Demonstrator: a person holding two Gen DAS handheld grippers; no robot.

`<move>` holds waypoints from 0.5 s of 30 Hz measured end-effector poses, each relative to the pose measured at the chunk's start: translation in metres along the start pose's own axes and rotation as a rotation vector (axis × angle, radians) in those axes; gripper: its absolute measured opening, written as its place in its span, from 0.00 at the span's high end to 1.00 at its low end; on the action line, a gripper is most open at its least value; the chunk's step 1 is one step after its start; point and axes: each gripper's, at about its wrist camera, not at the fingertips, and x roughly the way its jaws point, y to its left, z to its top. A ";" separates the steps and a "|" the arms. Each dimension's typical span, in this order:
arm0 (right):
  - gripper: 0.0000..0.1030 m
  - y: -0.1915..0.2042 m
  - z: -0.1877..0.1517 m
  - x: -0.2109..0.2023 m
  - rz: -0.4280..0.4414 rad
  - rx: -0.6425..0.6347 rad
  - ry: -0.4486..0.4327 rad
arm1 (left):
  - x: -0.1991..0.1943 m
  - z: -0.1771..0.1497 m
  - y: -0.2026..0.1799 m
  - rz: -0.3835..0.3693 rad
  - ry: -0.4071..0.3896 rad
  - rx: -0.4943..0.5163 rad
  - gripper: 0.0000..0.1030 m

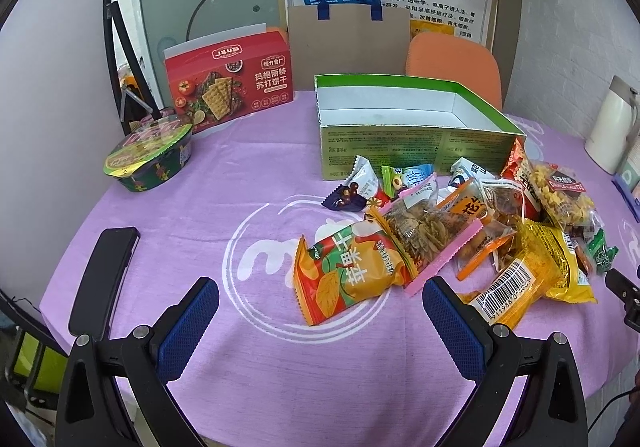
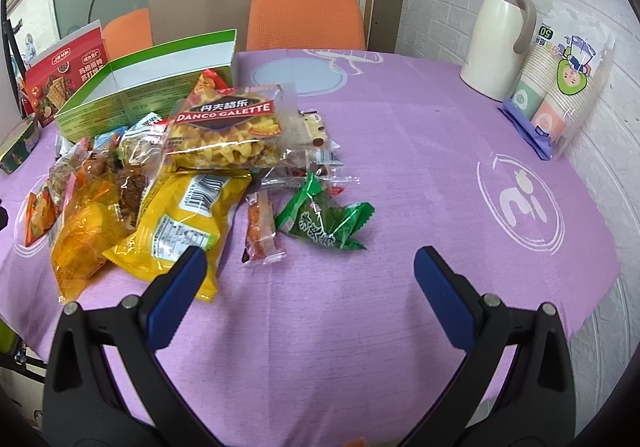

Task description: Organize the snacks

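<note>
Purple cloth with white circular logos covers the table [image 1: 256, 367], which stands against a white brick wall and a frosted glass panel. At the far side sits an open green box [image 1: 416, 135] with a white interior, its compartment holding nothing visible. Directly in front of the box and to its right lies the snack pile [image 1: 460, 231]: an orange chip packet [image 1: 348, 271] at the near left, a clear bag with pink edges [image 1: 416, 231] overlapping it, a yellow bag [image 2: 180, 223] with a barcode, and a Danco Galette pack [image 2: 228, 127] on top toward the back. A green wrapped sweet [image 2: 328, 219] and a small clear-wrapped snack [image 2: 260, 231] lie just beside the pile's right edge.

Left gripper [image 1: 320, 303]: fingers spread wide, holding nothing, above the cloth near the orange chip packet.

Right gripper [image 2: 310, 271]: fingers spread wide, holding nothing, near the green wrapped sweet.

Other items: red cracker box [image 1: 232, 83], instant noodle bowl [image 1: 150, 155], black phone [image 1: 104, 279], white thermos jug [image 2: 500, 39], paper cup pack [image 2: 568, 87].
</note>
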 end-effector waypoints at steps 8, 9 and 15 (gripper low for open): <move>0.00 -0.007 0.000 0.001 0.017 0.017 -0.006 | -0.004 0.001 -0.010 -0.001 -0.003 0.029 0.00; 0.00 -0.008 0.000 0.001 0.019 0.017 -0.007 | -0.004 0.001 -0.010 -0.002 -0.005 0.027 0.00; 0.00 -0.005 0.002 -0.001 0.051 0.013 -0.027 | -0.001 0.002 -0.007 -0.002 0.006 0.020 0.00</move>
